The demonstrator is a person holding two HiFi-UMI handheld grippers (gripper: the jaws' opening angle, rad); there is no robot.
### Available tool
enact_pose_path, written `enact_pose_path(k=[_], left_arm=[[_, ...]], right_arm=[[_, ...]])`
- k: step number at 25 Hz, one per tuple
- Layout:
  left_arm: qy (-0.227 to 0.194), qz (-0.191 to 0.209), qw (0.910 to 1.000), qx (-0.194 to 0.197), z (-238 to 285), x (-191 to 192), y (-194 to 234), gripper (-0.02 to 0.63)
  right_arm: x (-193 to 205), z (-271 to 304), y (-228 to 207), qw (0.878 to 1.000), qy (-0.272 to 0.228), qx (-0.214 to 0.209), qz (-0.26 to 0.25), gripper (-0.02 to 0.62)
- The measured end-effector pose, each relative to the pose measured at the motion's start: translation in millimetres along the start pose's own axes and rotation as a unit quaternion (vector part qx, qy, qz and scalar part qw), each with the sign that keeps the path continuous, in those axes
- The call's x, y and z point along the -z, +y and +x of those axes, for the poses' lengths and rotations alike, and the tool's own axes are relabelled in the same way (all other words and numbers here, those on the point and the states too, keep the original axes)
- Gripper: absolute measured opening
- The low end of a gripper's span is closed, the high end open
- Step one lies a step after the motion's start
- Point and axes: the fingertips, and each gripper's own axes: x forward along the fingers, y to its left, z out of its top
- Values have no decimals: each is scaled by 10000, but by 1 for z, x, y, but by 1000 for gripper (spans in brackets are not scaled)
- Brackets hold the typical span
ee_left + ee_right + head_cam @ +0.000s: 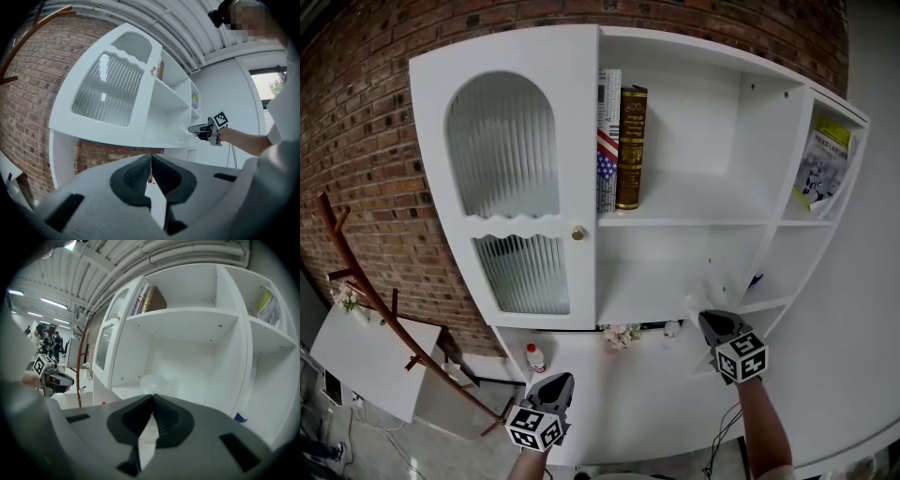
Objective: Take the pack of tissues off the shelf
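Right gripper (709, 321) jaws look clenched on the near edge of the clear pack of tissues (705, 296), which is still on the shelf (647, 291); lifting it out remains. Left gripper (554, 382) hangs low, jaws clenched, empty.

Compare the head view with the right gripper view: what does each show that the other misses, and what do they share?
Head view only: the right gripper seen from outside at the middle shelf, the forearm behind it, and the flowers lower down. Right gripper view only: ceiling pipes, distant people, and its own jaws closed together, close up. Both: the pack of tissues on that shelf, the books, the yellow booklet and the left gripper.
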Motion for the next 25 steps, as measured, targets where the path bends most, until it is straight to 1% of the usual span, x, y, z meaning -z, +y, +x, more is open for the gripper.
enact_pose_path(k=[5, 14, 25], left_arm=[[3, -11, 10000, -41, -4, 0, 3, 26], [18, -16, 9999, -97, -11, 1, 6, 26], [44, -19, 9998, -202, -18, 1, 13, 26]], right_arm=[[1, -11, 10, 9999, -117, -11, 104, 28], [7, -33, 32, 9996, -262, -67, 84, 28], [24, -52, 48, 9983, -481, 12, 341, 29]])
